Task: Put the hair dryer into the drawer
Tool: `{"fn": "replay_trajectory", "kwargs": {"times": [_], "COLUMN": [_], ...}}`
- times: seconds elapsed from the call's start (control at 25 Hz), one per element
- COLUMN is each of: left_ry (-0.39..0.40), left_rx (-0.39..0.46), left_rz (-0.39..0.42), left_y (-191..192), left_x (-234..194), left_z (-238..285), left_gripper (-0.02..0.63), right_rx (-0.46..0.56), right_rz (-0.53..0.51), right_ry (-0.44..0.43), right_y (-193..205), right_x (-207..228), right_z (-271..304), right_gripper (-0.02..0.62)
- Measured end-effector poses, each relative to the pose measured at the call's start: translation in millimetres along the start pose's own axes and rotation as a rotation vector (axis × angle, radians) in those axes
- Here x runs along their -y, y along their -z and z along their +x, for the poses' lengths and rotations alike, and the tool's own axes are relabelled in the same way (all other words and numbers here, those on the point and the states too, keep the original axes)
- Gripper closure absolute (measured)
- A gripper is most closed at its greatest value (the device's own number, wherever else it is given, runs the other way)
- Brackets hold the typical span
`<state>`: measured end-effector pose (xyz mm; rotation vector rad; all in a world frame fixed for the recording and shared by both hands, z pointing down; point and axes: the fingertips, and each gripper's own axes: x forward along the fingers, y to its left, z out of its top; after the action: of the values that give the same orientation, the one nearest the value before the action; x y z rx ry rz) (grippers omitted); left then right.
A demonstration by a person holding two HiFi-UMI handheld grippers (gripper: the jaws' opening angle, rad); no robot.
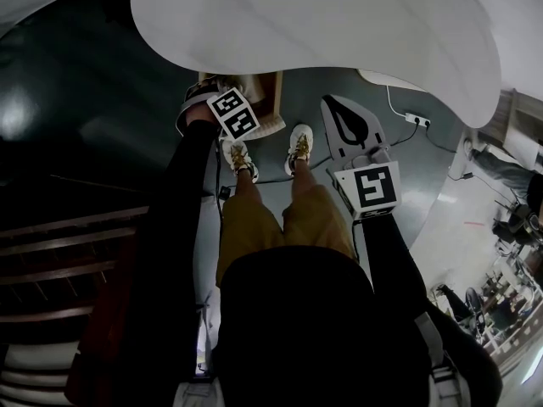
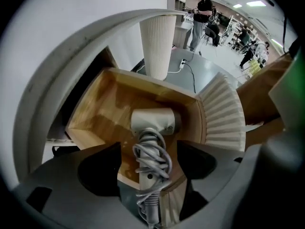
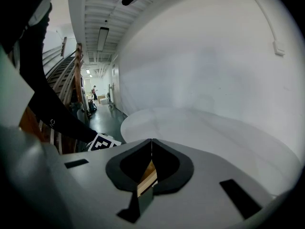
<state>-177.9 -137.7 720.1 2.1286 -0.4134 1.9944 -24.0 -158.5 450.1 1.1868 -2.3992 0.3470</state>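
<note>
A pale grey hair dryer (image 2: 153, 122) lies in an open wooden drawer (image 2: 97, 109), its cord wound round the handle. My left gripper (image 2: 147, 163) points straight down over it, jaws open wide on either side of the handle with gaps on both sides. In the head view this gripper (image 1: 231, 113) hangs over the drawer (image 1: 270, 91), and its marker cube hides the jaws. My right gripper (image 1: 333, 104) is held off to the right, away from the drawer. Its jaws (image 3: 151, 142) are shut with nothing between them.
The drawer sits under a white round table top (image 1: 339, 24) on a fluted white pedestal (image 2: 157, 42). A white ribbed panel (image 2: 224, 113) borders the drawer. My feet (image 1: 299, 142) stand just before it. A power strip (image 1: 416, 119) lies on the floor. Stairs (image 1: 59, 244) rise at the left.
</note>
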Motion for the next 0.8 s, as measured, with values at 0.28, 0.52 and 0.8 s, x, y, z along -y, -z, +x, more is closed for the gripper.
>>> {"fn": "replay_trajectory", "kwargs": {"times": [0.28, 0.52, 0.8], "left_ry": [0.006, -0.069, -0.16], "left_rx": [-0.199, -0.136, 0.054], "left_rz": [0.005, -0.032, -0.128], "left_y": [30, 18, -12], "left_x": [9, 1, -30], "left_z": [27, 26, 2], "left_gripper": [0.273, 0.333, 0.364], "right_rx": [-0.008, -0.025, -0.038], "right_rz": [0.004, 0.008, 0.02], "right_ry": [0.01, 0.014, 0.02], "right_y": [4, 13, 16], "right_x": [2, 4, 4], "right_z": [-2, -6, -7], "right_gripper": [0.569, 0.571, 0.569]}}
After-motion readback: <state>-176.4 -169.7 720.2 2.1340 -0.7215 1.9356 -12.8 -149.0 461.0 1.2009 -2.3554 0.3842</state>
